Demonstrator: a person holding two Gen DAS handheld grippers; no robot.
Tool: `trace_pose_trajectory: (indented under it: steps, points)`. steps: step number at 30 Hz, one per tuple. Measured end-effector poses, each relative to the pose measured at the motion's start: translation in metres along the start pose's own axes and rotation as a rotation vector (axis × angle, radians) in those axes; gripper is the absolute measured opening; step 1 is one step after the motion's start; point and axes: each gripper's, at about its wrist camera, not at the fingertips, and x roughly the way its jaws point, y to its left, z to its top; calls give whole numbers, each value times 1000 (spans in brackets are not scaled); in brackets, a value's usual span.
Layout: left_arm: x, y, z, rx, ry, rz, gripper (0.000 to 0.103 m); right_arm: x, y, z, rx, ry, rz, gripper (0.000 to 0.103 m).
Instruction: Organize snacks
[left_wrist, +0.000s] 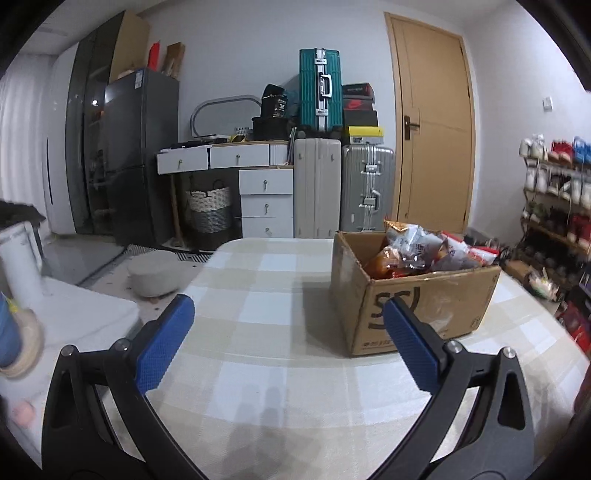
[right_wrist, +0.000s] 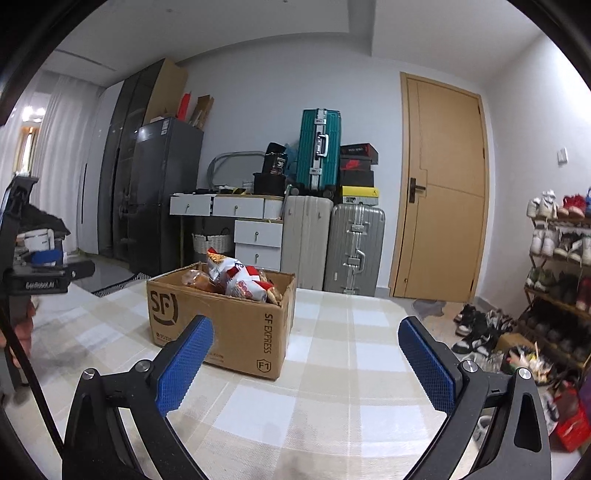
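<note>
Left claw (left_wrist: 288, 314) and right claw (right_wrist: 304, 338) both hover spread wide and empty above a checked surface (left_wrist: 258, 295). Ahead stands an open cardboard box (right_wrist: 221, 317) heaped with snack packets (right_wrist: 240, 280), to the right of the left claw and to the left of the right claw, touching neither. These crinkly bags look light, soft and slippery, likely easy to crush; pinching a sealed top edge seems safest.
</note>
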Motion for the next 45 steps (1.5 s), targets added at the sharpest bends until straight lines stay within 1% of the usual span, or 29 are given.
trace_pose_trajectory:
  steps: [1,3,4,7,9,12,16,17,18,19,20,28,30,31,33,37,39,40,45]
  points:
    - [4,-1,-2,-3,-6,-3,102,1,1,-2,5,-4,-5,102]
    - [13,-3,-9,-6,-20,16,102,4,1,-8,17,-18,-18,102]
    - [20,-5,-13,-11,-27,12,102,8,1,-9,21,-6,-16,102]
    - [25,-12,-20,6,-65,16,102,11,-5,-10,56,7,-10,102]
    - [21,-13,-20,15,-82,6,102,11,-12,-12,87,12,-16,102]
    - [26,-19,-30,37,-126,3,102,11,-21,-12,127,24,-29,102]
    - [31,-18,-32,29,-114,-1,102,11,-23,-14,138,14,-36,102]
    - [42,-17,-35,20,-93,5,102,9,-22,-13,132,9,-39,102]
    - [38,-16,-35,16,-82,5,102,7,-21,-13,124,4,-45,102]
    - [48,-15,-38,7,-60,10,102,5,-19,-12,117,1,-46,102]
    - [50,-15,-39,3,-56,16,102,3,-19,-11,113,-2,-47,102]
    - [52,-19,-43,9,-71,19,102,0,-26,-13,141,-1,-67,102]
    - [49,-19,-41,11,-75,20,102,-2,-26,-13,142,-3,-69,102]
    - [54,-21,-44,14,-75,25,102,-3,-26,-13,140,-5,-71,102]
    - [47,-19,-43,18,-75,27,102,-2,-26,-13,137,-4,-71,102]
    - [51,-21,-45,16,-75,27,102,-3,-27,-12,141,-4,-72,102]
    - [47,-19,-43,16,-75,26,102,-3,-26,-12,143,-3,-74,102]
    - [52,-21,-46,16,-74,26,102,-3,-27,-12,144,-3,-74,102]
    - [48,-23,-44,22,-75,25,102,-3,-27,-12,142,-2,-76,102]
